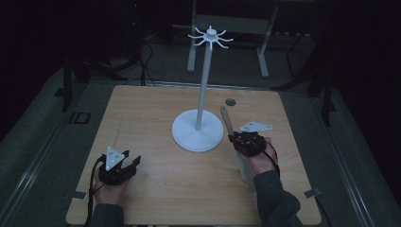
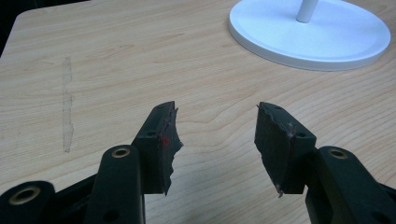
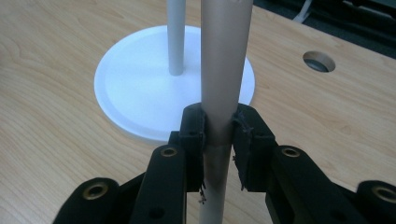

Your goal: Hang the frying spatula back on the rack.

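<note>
A white stand (image 1: 197, 130) with a round base, a tall pole and hooked arms at its top (image 1: 211, 37) rises from the middle of the wooden table. My right gripper (image 1: 236, 138) is shut on a tan rod-like handle (image 1: 225, 119), which sticks up just right of the base. In the right gripper view the handle (image 3: 223, 70) runs up between the pads (image 3: 218, 135), in front of the stand's base (image 3: 135, 88). My left gripper (image 1: 134, 163) rests near the front left of the table, open with nothing between its fingers (image 2: 217, 135).
A round hole (image 1: 230, 101) is cut in the table (image 1: 156, 109) behind the right hand. A pale scuff (image 2: 67, 105) marks the wood left of the left gripper. Dark floor, cables and metal frame legs (image 1: 191, 52) lie beyond the far edge.
</note>
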A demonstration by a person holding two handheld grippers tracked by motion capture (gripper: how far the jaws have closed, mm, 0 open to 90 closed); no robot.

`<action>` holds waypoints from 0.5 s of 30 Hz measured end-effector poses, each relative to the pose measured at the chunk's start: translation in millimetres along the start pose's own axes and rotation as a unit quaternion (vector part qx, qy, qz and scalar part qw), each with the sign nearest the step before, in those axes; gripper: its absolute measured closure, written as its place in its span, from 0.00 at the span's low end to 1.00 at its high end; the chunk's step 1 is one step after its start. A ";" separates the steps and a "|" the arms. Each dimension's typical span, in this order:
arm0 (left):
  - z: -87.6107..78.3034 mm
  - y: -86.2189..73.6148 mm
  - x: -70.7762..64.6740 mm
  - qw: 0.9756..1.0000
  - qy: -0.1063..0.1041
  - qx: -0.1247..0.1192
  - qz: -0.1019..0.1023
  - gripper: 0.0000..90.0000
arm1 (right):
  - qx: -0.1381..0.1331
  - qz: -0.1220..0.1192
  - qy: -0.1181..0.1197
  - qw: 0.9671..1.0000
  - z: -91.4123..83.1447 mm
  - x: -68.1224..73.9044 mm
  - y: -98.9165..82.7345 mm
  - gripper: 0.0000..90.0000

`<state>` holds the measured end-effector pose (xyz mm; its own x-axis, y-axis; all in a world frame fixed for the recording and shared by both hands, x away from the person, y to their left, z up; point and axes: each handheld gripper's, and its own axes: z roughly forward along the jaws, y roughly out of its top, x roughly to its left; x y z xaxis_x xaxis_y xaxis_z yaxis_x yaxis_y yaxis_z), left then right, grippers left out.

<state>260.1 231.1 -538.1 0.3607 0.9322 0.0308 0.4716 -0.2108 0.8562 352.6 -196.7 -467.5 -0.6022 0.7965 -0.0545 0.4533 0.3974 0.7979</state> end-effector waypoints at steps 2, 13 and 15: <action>0.0 0.0 0.0 1.000 0.000 0.000 0.000 0.54 | -0.004 0.001 -0.002 1.000 -1.1 0.2 1.1 0.83; -0.3 0.1 0.1 1.000 0.000 -0.002 -0.001 0.54 | -0.029 0.000 -0.006 1.000 -7.2 2.9 8.4 0.83; -0.4 0.0 0.1 1.000 0.000 -0.003 -0.001 0.54 | -0.035 -0.002 -0.007 0.999 -8.7 3.5 9.6 0.83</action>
<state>259.9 231.3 -537.8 0.3587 0.9330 0.0290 0.4679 -0.2066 0.8593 349.1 -194.0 -454.8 -0.5946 0.8014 -0.0655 0.4034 0.3678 0.8378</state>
